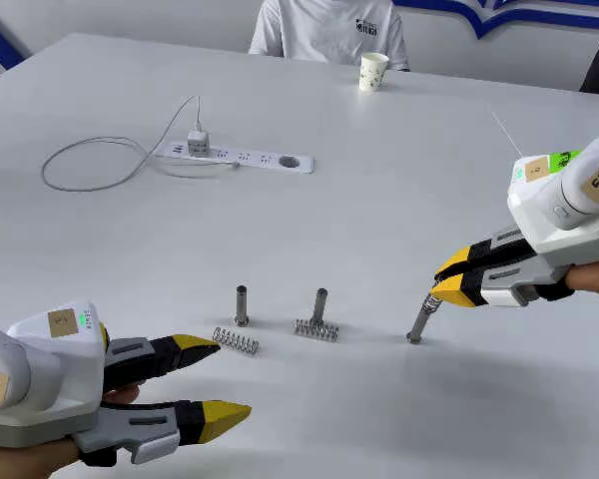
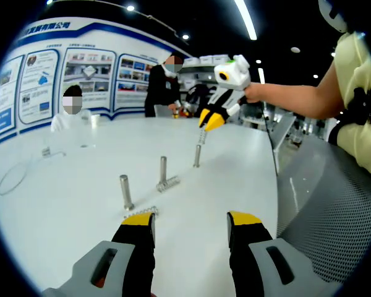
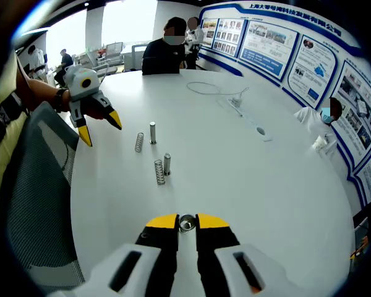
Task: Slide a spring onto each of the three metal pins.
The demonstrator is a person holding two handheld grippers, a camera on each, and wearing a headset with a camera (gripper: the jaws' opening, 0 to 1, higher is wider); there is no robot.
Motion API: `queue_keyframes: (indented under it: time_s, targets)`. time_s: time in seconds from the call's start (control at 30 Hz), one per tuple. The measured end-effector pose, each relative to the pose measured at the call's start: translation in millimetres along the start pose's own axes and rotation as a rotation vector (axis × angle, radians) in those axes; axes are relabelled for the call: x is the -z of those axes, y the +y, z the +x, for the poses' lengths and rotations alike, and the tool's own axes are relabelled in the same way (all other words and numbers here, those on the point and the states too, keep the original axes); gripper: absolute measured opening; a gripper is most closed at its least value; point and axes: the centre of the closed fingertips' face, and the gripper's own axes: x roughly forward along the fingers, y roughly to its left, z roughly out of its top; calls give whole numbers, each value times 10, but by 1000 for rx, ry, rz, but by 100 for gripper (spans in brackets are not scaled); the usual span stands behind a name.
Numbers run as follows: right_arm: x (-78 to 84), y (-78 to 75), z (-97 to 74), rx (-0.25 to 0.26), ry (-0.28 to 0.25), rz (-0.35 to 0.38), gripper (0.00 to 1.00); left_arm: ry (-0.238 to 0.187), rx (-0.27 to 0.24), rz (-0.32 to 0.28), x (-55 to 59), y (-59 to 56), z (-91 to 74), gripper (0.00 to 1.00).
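Metal pins: three stood on the white surface (image 1: 399,180). The left pin (image 1: 242,304) and middle pin (image 1: 319,304) were upright and bare. The right pin (image 1: 417,327) leaned toward the right gripper (image 1: 445,281).
First spring (image 1: 236,340): lay flat just beside the left pin's base.
Second spring (image 1: 316,329): lay flat at the middle pin's foot. Whether they touched could not be told.
Third spring (image 1: 432,302): sat at the top of the right pin, its upper end in the right gripper.
Right gripper: fingers closed on the third spring, as the right gripper view confirmed.
Left gripper (image 1: 230,377): fingers apart and empty, near the first spring.
Progress: no spring judged fully seated. One was being threaded, and two pins remained to be fitted.
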Motion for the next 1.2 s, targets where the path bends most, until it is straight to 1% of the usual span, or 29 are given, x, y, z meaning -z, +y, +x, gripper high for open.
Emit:
queue_keyframes:
  time_s: [0.23, 0.63, 0.8, 0.93, 1.2]
  targets:
    - [16, -32, 36, -1, -2, 11, 12, -2, -2, -2, -1, 11, -6, 48]
    - [86, -36, 164, -16, 23, 29, 12, -1, -6, -6, 22, 42, -27, 47]
    - [121, -36, 223, -18, 29, 40, 12, 0, -6, -8, 29, 39, -24, 47]
    - [183, -24, 282, -18, 43, 43, 12, 0, -6, -9, 31, 35, -21, 47]
    - [237, -12, 378, -16, 45, 62, 12, 2, -2, -9, 30, 12, -10, 47]
